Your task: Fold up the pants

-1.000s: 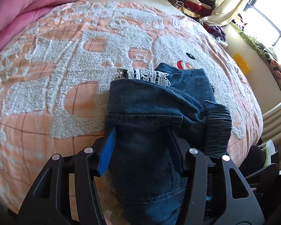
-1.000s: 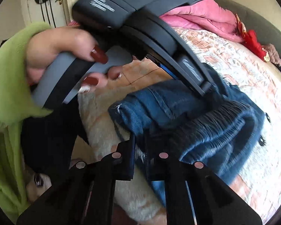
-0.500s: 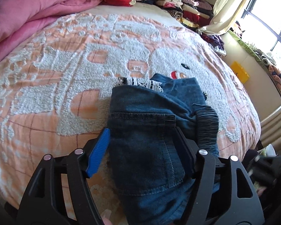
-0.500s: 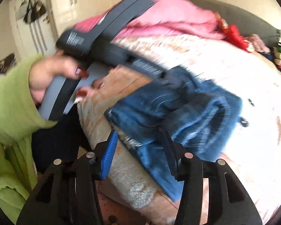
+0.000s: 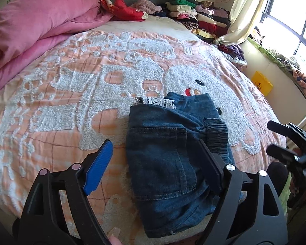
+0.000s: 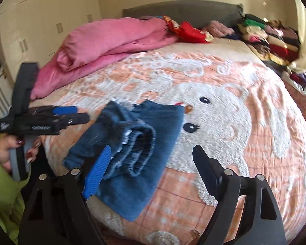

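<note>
pants (image 5: 169, 159) lie in a compact folded bundle near the front edge of the bed (image 5: 71, 94), waistband (image 6: 138, 151) bunched on top. left gripper (image 5: 153, 169) wide open, holding nothing, hovering over the bundle. right gripper (image 6: 153, 171) wide open, empty, beside it. judgement: folding looks largely complete; only tidying the raised waistband appears left.
</note>
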{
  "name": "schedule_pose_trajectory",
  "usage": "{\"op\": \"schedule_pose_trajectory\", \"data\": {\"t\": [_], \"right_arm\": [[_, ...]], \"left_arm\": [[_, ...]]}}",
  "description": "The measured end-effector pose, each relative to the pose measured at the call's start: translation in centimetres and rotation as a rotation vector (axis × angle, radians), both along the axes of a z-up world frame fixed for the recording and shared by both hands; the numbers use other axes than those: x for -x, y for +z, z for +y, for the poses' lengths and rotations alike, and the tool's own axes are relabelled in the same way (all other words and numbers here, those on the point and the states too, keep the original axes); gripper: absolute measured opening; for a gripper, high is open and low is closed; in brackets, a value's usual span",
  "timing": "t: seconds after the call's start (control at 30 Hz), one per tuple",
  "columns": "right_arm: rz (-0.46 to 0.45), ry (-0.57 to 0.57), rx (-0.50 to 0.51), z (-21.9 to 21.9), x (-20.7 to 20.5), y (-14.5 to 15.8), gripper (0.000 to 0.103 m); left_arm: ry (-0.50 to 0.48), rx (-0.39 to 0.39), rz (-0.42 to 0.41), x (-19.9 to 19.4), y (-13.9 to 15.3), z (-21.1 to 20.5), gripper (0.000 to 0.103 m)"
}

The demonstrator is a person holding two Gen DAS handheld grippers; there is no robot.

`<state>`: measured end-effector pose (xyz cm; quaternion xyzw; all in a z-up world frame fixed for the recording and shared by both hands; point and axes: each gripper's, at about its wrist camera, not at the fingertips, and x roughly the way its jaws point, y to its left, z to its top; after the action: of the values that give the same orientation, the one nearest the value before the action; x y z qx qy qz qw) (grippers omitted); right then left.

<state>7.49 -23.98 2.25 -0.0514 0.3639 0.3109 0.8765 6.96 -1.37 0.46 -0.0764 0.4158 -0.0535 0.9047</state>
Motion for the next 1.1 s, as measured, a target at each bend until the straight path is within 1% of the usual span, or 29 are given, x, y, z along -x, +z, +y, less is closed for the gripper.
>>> {"op": "schedule_pose_trajectory", "data": {"t": [0.13, 0.23, 0.33, 0.4, 0.53, 0.67, 0.77, 0.8, 0.83, 0.87, 0.9, 0.93, 0.97, 1.0, 1.07, 1.1], "right_arm": [[0.073, -0.039, 0.035, 0.3, -1.6, -2.1, 0.081], [0.144, -0.055, 0.013, 0.8, -2.9, -3.6, 0.081], [0.189, -0.061, -0.009, 1.3, -3.9, -4.7, 0.08], [0.215, -0.059, -0.014, 1.6, -4.3, -5.2, 0.073], [0.273, -0.038, -0.038, 2.4, -5.2, -6.7, 0.068], [0.308, -0.007, -0.037, 3.4, -5.6, -8.0, 0.07], [0.3, 0.001, -0.042, 3.7, -5.8, -8.4, 0.07], [0.298, 0.003, -0.048, 3.8, -5.9, -8.5, 0.07], [0.294, 0.009, -0.052, 3.9, -5.9, -8.5, 0.066], [0.29, 0.017, -0.055, 4.0, -6.0, -8.5, 0.062], [0.288, 0.027, -0.06, 4.1, -6.0, -8.5, 0.048], [0.291, 0.051, -0.077, 4.3, -6.0, -8.4, 0.032], [0.291, 0.066, -0.088, 4.5, -5.9, -8.2, 0.026], [0.281, 0.076, -0.089, 4.7, -5.7, -7.9, 0.025], [0.232, 0.087, -0.074, 5.2, -5.3, -6.9, 0.022], [0.217, 0.094, -0.073, 5.4, -5.3, -6.5, 0.021]], "left_arm": [[0.011, 0.009, 0.018, -0.1, -0.8, 0.4, 0.075], [0.019, 0.021, 0.032, -0.2, -1.7, 0.7, 0.075], [0.025, 0.04, 0.05, -0.5, -2.7, 0.9, 0.075], [0.019, 0.059, 0.067, -0.7, -3.4, 0.8, 0.075], [0.005, 0.07, 0.085, -1.2, -4.5, 0.2, 0.075], [0.004, 0.086, 0.103, -1.8, -5.5, 0.1, 0.075], [0.001, 0.091, 0.103, -2.0, -5.8, 0.1, 0.075], [-0.002, 0.09, 0.102, -2.2, -5.8, 0.0, 0.074], [-0.005, 0.089, 0.1, -2.2, -5.8, -0.2, 0.068], [-0.009, 0.09, 0.099, -2.3, -5.8, -0.3, 0.065], [-0.012, 0.087, 0.097, -2.4, -5.8, -0.5, 0.059], [-0.017, 0.083, 0.095, -2.4, -5.7, -0.7, 0.051], [-0.022, 0.078, 0.091, -2.4, -5.5, -0.8, 0.047], [-0.023, 0.074, 0.084, -2.5, -5.3, -0.9, 0.041], [-0.027, 0.079, 0.071, -2.7, -4.5, -0.7, 0.036], [-0.028, 0.083, 0.066, -2.8, -4.2, -0.6, 0.036]]}}
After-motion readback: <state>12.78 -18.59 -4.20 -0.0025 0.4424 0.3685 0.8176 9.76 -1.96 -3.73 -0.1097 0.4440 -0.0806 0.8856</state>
